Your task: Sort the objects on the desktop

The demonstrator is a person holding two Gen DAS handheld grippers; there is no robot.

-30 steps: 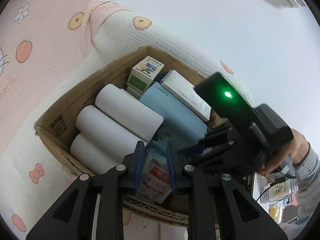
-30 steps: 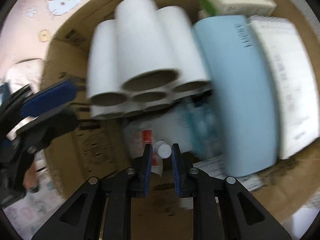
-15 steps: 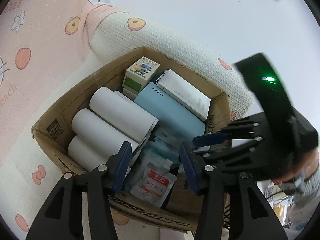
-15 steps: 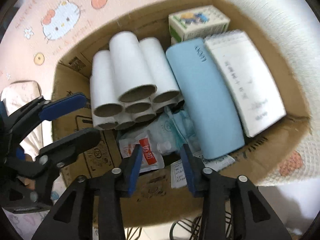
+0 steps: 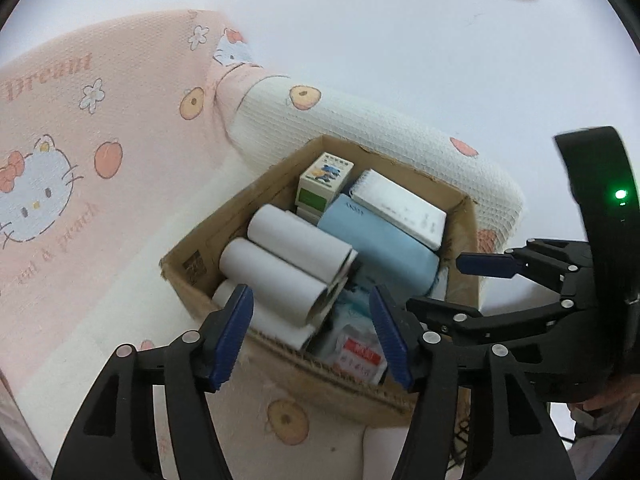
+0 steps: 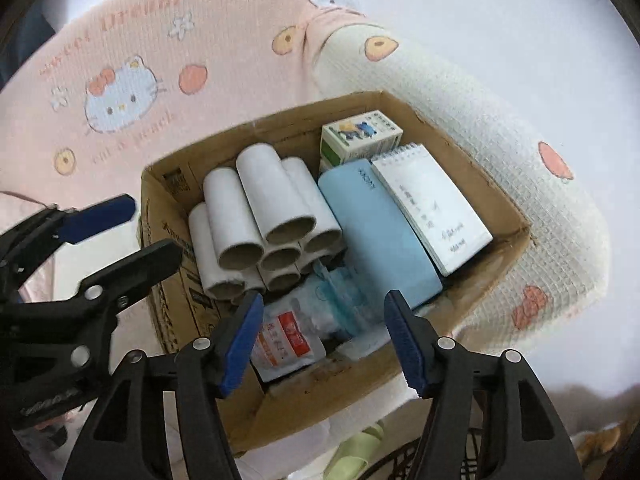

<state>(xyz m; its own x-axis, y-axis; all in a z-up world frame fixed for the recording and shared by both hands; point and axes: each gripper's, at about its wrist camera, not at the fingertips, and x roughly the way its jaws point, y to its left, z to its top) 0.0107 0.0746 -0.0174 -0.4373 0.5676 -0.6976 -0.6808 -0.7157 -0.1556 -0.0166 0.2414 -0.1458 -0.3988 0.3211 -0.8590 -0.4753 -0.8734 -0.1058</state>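
Lying in the near corner of the cardboard box [image 6: 516,236] is a white pouch with a red label [image 6: 286,344], just beside a bundle of blue-and-white packets [image 6: 340,300]. Behind these, a stack of white paper rolls [image 6: 260,216] fills the left side, with a light blue case [image 6: 376,232] and a spiral notepad [image 6: 432,204] to the right and a small printed carton [image 6: 360,138] at the back. The box rests on a pink and cream cartoon-print blanket [image 6: 120,80]. Both the right gripper [image 6: 324,340] and the left gripper [image 5: 312,336] hang over the box's near edge, their jaws having just been opening; both stand spread with nothing between the pads
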